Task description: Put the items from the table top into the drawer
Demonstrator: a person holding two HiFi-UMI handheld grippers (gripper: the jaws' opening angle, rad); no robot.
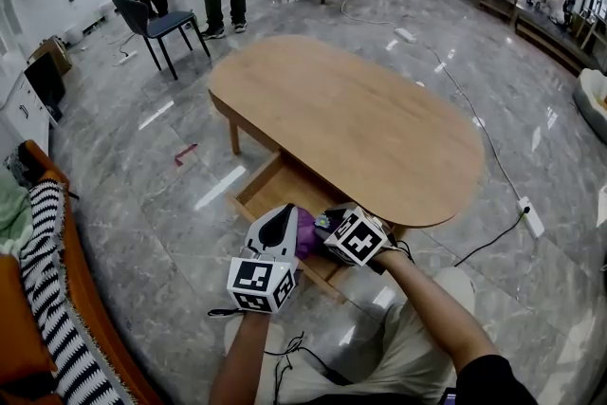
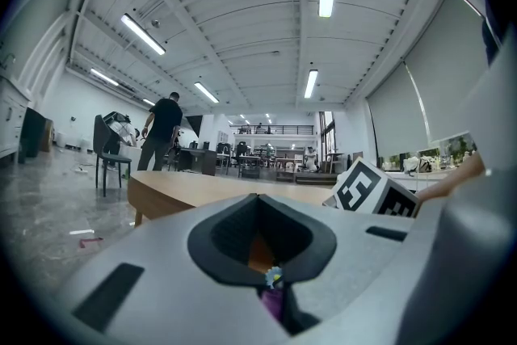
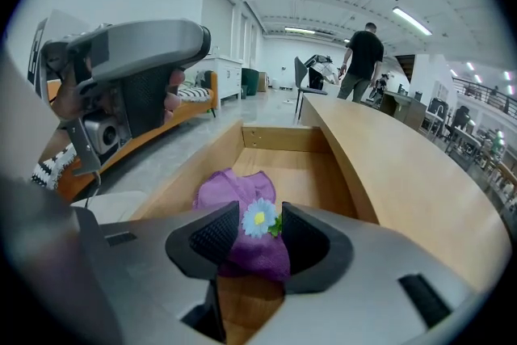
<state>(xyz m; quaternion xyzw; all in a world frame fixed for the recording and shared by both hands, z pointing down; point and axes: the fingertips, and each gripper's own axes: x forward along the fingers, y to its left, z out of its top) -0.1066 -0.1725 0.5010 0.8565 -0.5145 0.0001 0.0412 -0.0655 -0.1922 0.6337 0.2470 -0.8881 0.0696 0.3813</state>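
**A:** What is the task's thing, and where is it?

**B:** One purple pouch (image 3: 242, 202), made of soft cloth with a fine mesh weave, lumpy and rounded. It lies inside the open drawer (image 3: 279, 138) on the pale wooden floor. It carries one small daisy (image 3: 258, 217) with pale blue petals, a yellow centre and a bit of green leaf.

**A:** And the right gripper (image 3: 260, 229)?

**B:** Its grey jaws stand apart. One ribbed black pad (image 3: 212, 234) sits on each side of the daisy, with the pouch between them, and they do not visibly pinch it.

**A:** The left gripper (image 2: 258, 199)?

**B:** It sits beside the right one at the drawer's front. Its two dark-padded fingertips (image 2: 242, 210) are pressed together with nothing between them.

**A:** The table (image 1: 360, 123)?

**B:** There is one. It has an oval top of smooth light-brown wood with rounded edges, and it stands on a glossy grey marble-patterned floor (image 1: 142, 166). The drawer is a plain box of similar wood, pulled out under the near edge.

**A:** Any print?

**B:** Only square black-and-white markers on the two marker cubes (image 1: 258, 285), one cube per gripper.
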